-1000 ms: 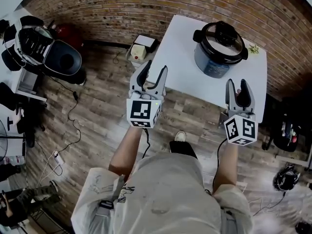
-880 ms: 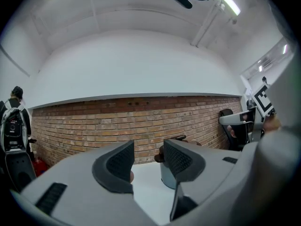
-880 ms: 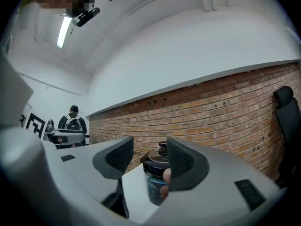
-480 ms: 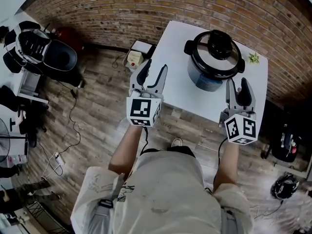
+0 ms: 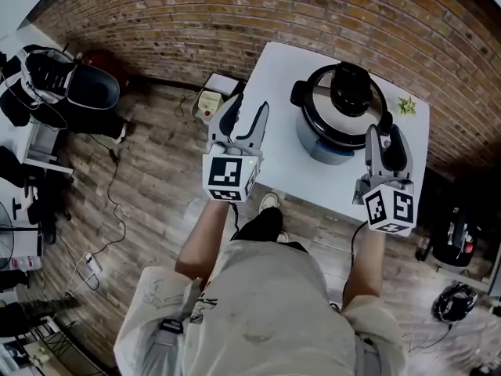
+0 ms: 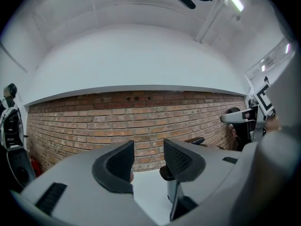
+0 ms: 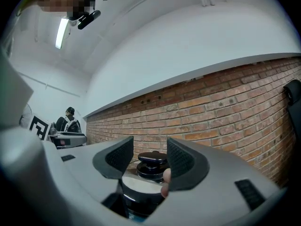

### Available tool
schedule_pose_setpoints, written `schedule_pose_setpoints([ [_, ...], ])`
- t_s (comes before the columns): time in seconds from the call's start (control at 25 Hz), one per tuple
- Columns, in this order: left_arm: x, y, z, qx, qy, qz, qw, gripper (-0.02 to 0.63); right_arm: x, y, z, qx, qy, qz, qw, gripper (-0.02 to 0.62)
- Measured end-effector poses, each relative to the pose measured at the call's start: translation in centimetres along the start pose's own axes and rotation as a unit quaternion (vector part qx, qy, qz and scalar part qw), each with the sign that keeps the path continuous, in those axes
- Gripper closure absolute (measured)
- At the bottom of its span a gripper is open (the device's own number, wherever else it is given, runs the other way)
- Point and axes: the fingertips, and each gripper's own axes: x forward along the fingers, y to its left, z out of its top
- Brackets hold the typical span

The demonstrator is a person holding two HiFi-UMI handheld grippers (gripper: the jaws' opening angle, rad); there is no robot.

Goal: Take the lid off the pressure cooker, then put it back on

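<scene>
- Pressure cooker [image 5: 322, 146] stands on the white desk [image 5: 286, 84], toward the far right corner. Its lid [image 5: 319, 116] is on, with the black knob [image 5: 350, 88] on top.
- Left gripper [image 5: 249, 106] is over the desk's left edge, jaws parted, nothing between them.
- Right gripper [image 5: 382, 133] is just beside the cooker's right side, jaws parted and gripping nothing. The knob shows beyond the gap.
- Small green thing [image 5: 405, 105] lies at the far right corner.

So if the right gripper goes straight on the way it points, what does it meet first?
Probably the lid knob, which sits centred between the open jaws of the right gripper. How far off it is, I cannot judge.
</scene>
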Motion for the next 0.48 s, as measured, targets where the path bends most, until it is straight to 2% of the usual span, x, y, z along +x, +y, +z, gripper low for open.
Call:
schedule_pose_setpoints([
  [0.24, 4.8, 0.9, -0.8, -0.010, -0.008, -0.023, 0.9996, 0.394, 3.1, -1.1, 0.3, -0.015, -0.004, -0.019, 1.000, 0.359],
  [0.48, 9.2, 2.1, -0.3, -0.003, -0.016, -0.035, 0.9993, 0.394, 6.5, -2.2, 1.3, -0.025, -0.012, -0.030, 0.999, 0.359],
])
